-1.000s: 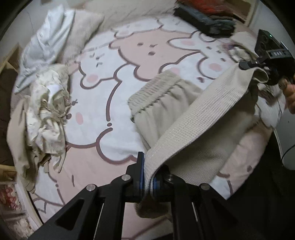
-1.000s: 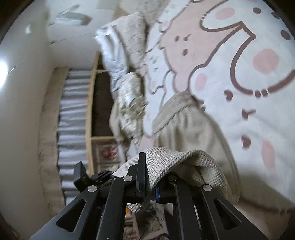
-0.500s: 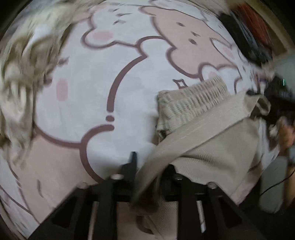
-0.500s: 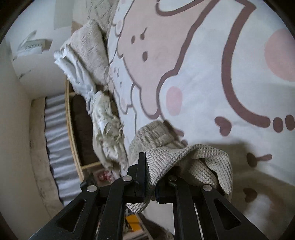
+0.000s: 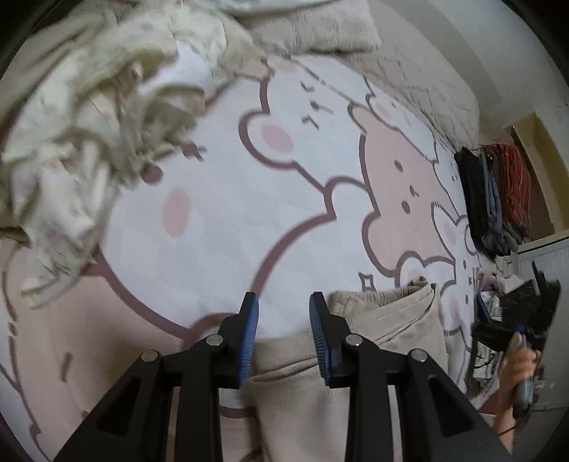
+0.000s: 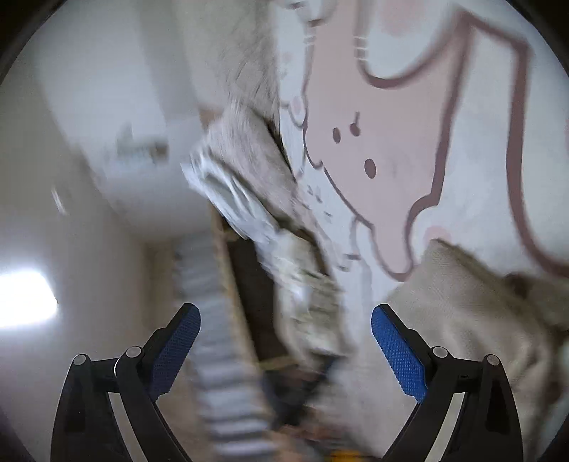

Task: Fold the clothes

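The beige waffle-knit trousers (image 5: 377, 320) lie folded over on the bear-print bedspread (image 5: 227, 220), waistband towards the right. My left gripper (image 5: 282, 302) hovers over their near edge, its blue pads a little apart and gripping nothing. In the blurred right wrist view, the trousers (image 6: 462, 312) lie at the lower right. My right gripper (image 6: 284, 312) is opening wide, and nothing is between its jaws. In the left wrist view, the right gripper (image 5: 515, 320) appears at the far right, held by a hand (image 5: 519, 369).
A crumpled heap of cream clothes (image 5: 81, 135) covers the bedspread's upper left, with a furry pillow (image 5: 320, 28) behind it. A stack of dark and red folded clothes (image 5: 494, 199) sits at the right edge. Wall and a striped radiator (image 6: 220, 355) fill the right view's left side.
Both grippers have let go of the trouser leg, which now lies folded over the rest. The left gripper rolled and moved low over the bed. The right jaws sprang wide.
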A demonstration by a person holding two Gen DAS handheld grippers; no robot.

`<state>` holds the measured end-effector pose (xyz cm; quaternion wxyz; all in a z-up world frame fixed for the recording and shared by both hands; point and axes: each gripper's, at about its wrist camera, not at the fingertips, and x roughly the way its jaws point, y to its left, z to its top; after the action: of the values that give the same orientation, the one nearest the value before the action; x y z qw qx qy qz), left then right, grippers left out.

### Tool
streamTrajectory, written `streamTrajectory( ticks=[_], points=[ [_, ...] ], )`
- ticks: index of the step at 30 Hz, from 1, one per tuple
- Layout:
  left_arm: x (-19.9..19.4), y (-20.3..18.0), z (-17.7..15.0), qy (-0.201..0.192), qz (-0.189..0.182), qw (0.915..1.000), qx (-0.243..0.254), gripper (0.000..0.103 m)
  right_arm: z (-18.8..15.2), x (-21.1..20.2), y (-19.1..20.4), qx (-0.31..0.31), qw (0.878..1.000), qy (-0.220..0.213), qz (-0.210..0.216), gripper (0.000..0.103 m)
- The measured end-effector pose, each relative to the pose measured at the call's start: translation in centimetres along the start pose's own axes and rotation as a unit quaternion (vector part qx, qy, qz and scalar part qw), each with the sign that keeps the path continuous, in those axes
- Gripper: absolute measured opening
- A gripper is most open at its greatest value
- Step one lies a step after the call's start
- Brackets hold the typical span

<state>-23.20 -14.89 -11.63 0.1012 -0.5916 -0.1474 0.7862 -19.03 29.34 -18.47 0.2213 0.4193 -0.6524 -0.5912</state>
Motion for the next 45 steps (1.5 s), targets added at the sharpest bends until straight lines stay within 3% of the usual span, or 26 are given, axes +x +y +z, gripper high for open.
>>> streamTrajectory(
  ticks=[2, 4, 5, 8, 9, 13, 16, 20, 24, 26, 28, 33, 37, 39, 42, 43, 45],
  points=[
    [-1.4, -0.2, -1.1, -0.012, 0.008, 0.9996, 0.023, 0.029, -2.4, -0.1, 2.4, -0.121, 0.987, 0.011, -0.104, 0.070],
    [-2.8, -1.0, -3.1, -0.023, 0.010, 0.9982, 0.054, 0.029, -5.1, 0.2, 4.3, -0.233, 0.951, 0.020, -0.200, 0.052],
    [-3.3, -1.4, -4.4, -0.025, 0.008, 0.9972, 0.069, 0.029, -7.4, 0.8, 4.8, -0.297, 0.921, 0.031, -0.248, 0.042],
    [-4.5, -2.6, -8.7, -0.028, -0.012, 0.9939, 0.106, 0.029, -12.2, 2.7, 4.5, -0.401, 0.860, 0.071, -0.308, 0.033],
    [-4.6, -3.1, -10.2, -0.027, -0.022, 0.9929, 0.114, 0.029, -13.3, 3.4, 4.2, -0.419, 0.847, 0.087, -0.316, 0.033],
    [-4.3, -5.5, -16.4, -0.026, -0.056, 0.9871, 0.148, 0.029, -14.5, 8.4, 2.7, -0.437, 0.822, 0.118, -0.346, 0.033],
    [-3.2, -6.4, -20.1, -0.012, -0.059, 0.9853, 0.160, 0.029, -13.4, 12.7, 1.6, -0.438, 0.802, 0.120, -0.388, 0.030],
    [-2.6, -4.5, -22.6, -0.013, -0.044, 0.9908, 0.127, 0.029, -11.4, 15.3, 0.5, -0.420, 0.795, 0.118, -0.421, 0.024],
    [-4.1, -0.3, -22.5, -0.043, -0.071, 0.9945, 0.065, 0.031, -9.8, 14.9, 0.3, -0.379, 0.819, 0.128, -0.412, 0.021],
    [-4.4, 1.2, -22.3, -0.056, -0.088, 0.9930, 0.056, 0.061, -9.7, 14.8, 0.3, -0.379, 0.819, 0.131, -0.410, 0.020],
    [-4.5, 2.2, -22.0, -0.075, -0.092, 0.9910, 0.062, 0.065, -9.9, 14.8, 0.4, -0.384, 0.816, 0.130, -0.413, 0.020],
    [-2.0, 3.2, -20.6, -0.054, -0.151, 0.9845, 0.070, 0.065, -10.3, 15.7, 0.5, -0.395, 0.802, 0.124, -0.431, 0.020],
    [0.0, 2.0, -20.1, -0.022, -0.192, 0.9772, 0.089, 0.065, -10.0, 16.1, 0.4, -0.387, 0.804, 0.124, -0.435, 0.020],
    [-0.4, 1.6, -20.4, -0.021, -0.232, 0.9681, 0.092, 0.064, -9.9, 16.1, 0.3, -0.383, 0.806, 0.124, -0.434, 0.020],
    [-1.9, 1.7, -21.1, -0.015, -0.308, 0.9470, 0.091, 0.064, -9.7, 16.1, 0.2, -0.378, 0.809, 0.125, -0.433, 0.020],
    [-1.9, 1.8, -21.3, -0.007, -0.313, 0.9452, 0.092, 0.064, -9.7, 16.2, 0.2, -0.376, 0.809, 0.125, -0.433, 0.020],
    [-0.9, 2.0, -21.7, 0.020, -0.289, 0.9522, 0.096, 0.065, -9.7, 16.4, 0.1, -0.377, 0.808, 0.126, -0.434, 0.020]
  ],
)
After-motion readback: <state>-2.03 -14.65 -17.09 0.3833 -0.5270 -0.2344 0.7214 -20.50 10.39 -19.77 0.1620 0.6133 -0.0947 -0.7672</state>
